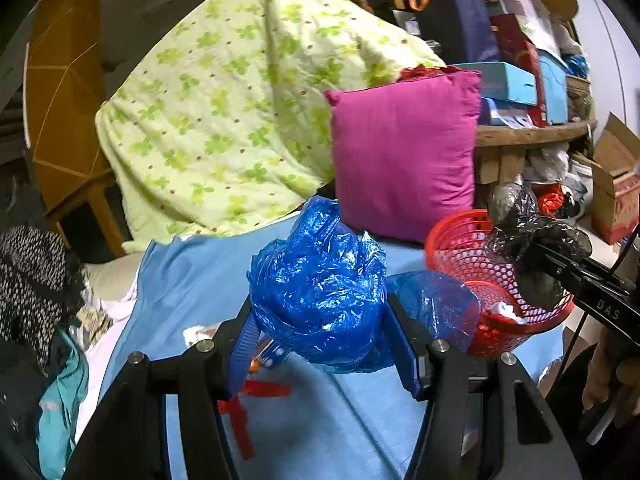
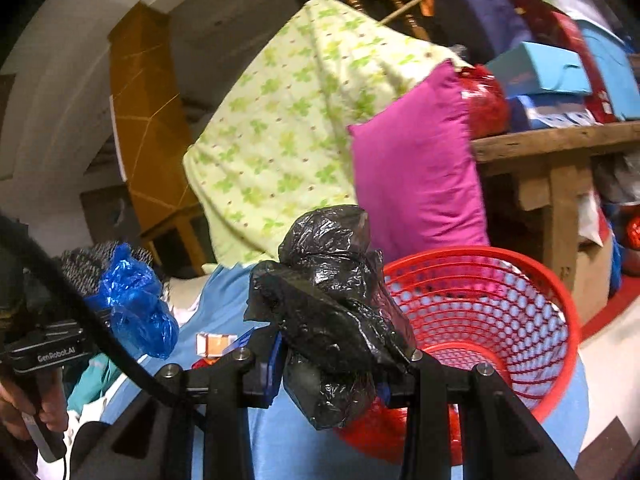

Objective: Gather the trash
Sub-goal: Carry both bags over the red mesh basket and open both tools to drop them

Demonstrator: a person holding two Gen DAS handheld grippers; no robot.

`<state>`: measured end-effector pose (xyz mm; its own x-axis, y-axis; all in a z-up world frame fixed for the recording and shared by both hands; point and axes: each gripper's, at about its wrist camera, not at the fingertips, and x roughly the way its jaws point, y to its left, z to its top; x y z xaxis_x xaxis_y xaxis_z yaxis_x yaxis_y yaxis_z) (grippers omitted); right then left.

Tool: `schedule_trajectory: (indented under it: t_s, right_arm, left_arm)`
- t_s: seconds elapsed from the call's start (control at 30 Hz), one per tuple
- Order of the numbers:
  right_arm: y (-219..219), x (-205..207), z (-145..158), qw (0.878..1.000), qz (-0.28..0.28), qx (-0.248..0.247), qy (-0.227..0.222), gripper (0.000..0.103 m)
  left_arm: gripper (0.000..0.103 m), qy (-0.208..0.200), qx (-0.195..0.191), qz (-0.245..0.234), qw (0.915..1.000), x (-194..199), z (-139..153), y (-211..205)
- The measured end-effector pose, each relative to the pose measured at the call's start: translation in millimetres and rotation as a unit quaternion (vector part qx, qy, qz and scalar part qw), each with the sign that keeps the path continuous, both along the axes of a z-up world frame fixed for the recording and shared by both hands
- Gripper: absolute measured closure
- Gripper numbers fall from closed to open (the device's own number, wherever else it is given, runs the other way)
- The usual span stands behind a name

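My left gripper [image 1: 320, 316] is shut on a crumpled blue plastic bag [image 1: 316, 280], held above the light blue sheet [image 1: 192, 280]. The blue bag also shows at the left of the right wrist view [image 2: 136, 304]. My right gripper [image 2: 332, 344] is shut on a crumpled black plastic bag [image 2: 332, 304], held just left of the red mesh basket [image 2: 520, 344]. In the left wrist view the black bag [image 1: 524, 232] hangs over the basket's rim [image 1: 448, 236]. White scraps lie inside the basket.
A magenta pillow [image 1: 404, 152] and a green floral quilt [image 1: 224, 100] lean behind the basket. A red ribbon [image 1: 244, 412] and a small orange-white packet [image 2: 214, 342] lie on the sheet. A cluttered wooden shelf [image 2: 560, 140] stands at the right. Clothes [image 1: 36, 288] pile at the left.
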<state>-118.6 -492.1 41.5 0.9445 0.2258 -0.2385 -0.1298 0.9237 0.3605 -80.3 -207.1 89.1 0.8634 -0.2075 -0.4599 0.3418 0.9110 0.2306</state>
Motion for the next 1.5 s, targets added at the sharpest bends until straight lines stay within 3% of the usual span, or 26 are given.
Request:
schedule_trajectory:
  t_s: [0.8, 1.27, 1.3, 1.33, 1.37, 1.5]
  right_arm:
    - [-71, -13, -10, 0.992, -0.079, 0.097, 0.012, 0.065]
    - [-99, -2, -28, 0.979, -0.102, 0.166, 0.052, 0.062]
    - [-99, -1, -29, 0.979, -0.102, 0.169, 0.056, 0.057]
    - [-100, -1, -30, 0.978, -0.103, 0.174, 0.059, 0.043]
    - [-101, 0, -31, 0.976, -0.103, 0.183, 0.062, 0.040]
    - [-103, 1, -32, 0.974, -0.107, 0.194, 0.056, 0.039]
  left_arm:
    - [0.041, -0.020, 0.031, -0.078, 0.9963, 8, 12, -107]
    - [0.038, 0.036, -0.013, -0.138, 0.9896, 55, -2, -146]
    - [0.037, 0.038, -0.016, -0.138, 0.9895, 57, -4, -146]
    - [0.033, 0.042, -0.019, -0.140, 0.9891, 59, -5, -145]
    - [0.032, 0.045, -0.023, -0.137, 0.9893, 61, -6, -144]
    - [0.031, 0.053, -0.038, -0.126, 0.9898, 67, -8, -133]
